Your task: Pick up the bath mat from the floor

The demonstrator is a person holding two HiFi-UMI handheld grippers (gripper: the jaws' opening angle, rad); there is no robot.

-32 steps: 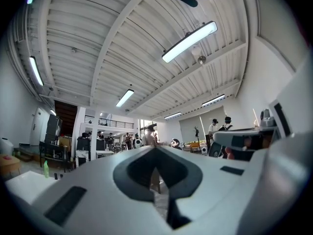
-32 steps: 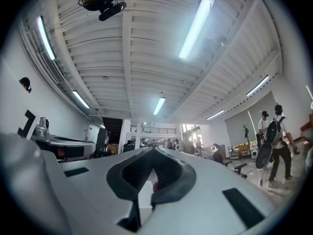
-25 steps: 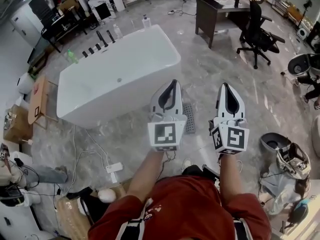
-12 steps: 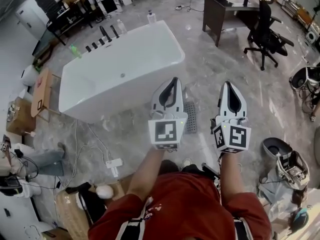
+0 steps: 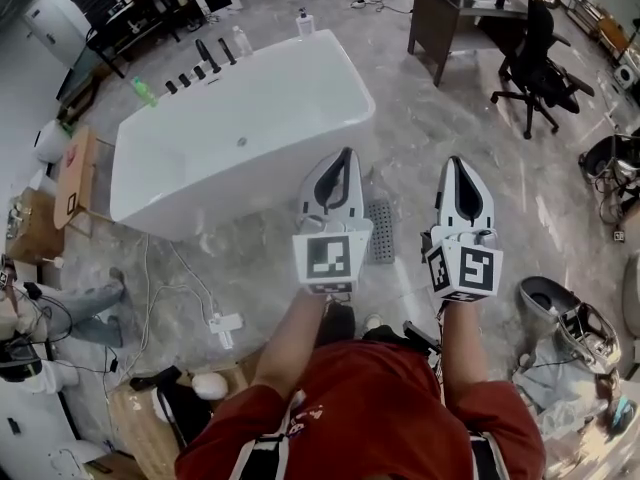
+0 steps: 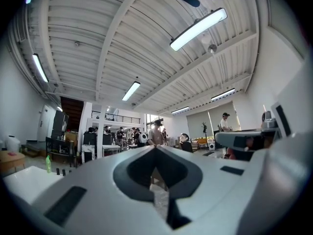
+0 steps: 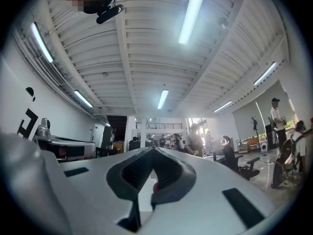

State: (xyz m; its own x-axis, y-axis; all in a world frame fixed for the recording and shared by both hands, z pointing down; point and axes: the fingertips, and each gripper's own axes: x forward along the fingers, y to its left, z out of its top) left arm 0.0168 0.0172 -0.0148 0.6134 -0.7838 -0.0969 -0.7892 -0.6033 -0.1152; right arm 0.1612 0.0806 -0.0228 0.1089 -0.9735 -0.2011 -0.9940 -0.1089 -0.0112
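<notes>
The grey marbled floor [image 5: 430, 138] fills most of the head view, and the big white rectangular bathtub [image 5: 240, 128] stands on it as the main fixture. Beyond the bathtub's far right corner are a dark wooden desk [image 5: 440, 18] and a black wheeled office chair [image 5: 540, 58], well clear of the work.

In front of the bathtub's near right corner the person holds both tools up at about chest height, pointing forward rather than down. This looks like a carrying pose on the way in, not yet a reach. The white left gripper [image 5: 346, 155] hangs just over that corner. In its own view the left gripper [image 6: 155, 148] has its jaws pressed together with nothing between them, only the ceiling and the room beyond. The white right gripper [image 5: 455, 161] is further out from the bathtub. Seen from its own camera, the right gripper [image 7: 154, 154] is likewise fully closed and empty.

The small grey gridded rectangular bath mat [image 5: 381, 232] lies flat on the floor just beside the bathtub's near right corner, where someone would step out, its left edge hidden behind the left gripper. I judge that both tools must tip down and open before any grasp.

A small green plastic bottle [image 5: 143, 90] stands by the bathtub's far left rim.
</notes>
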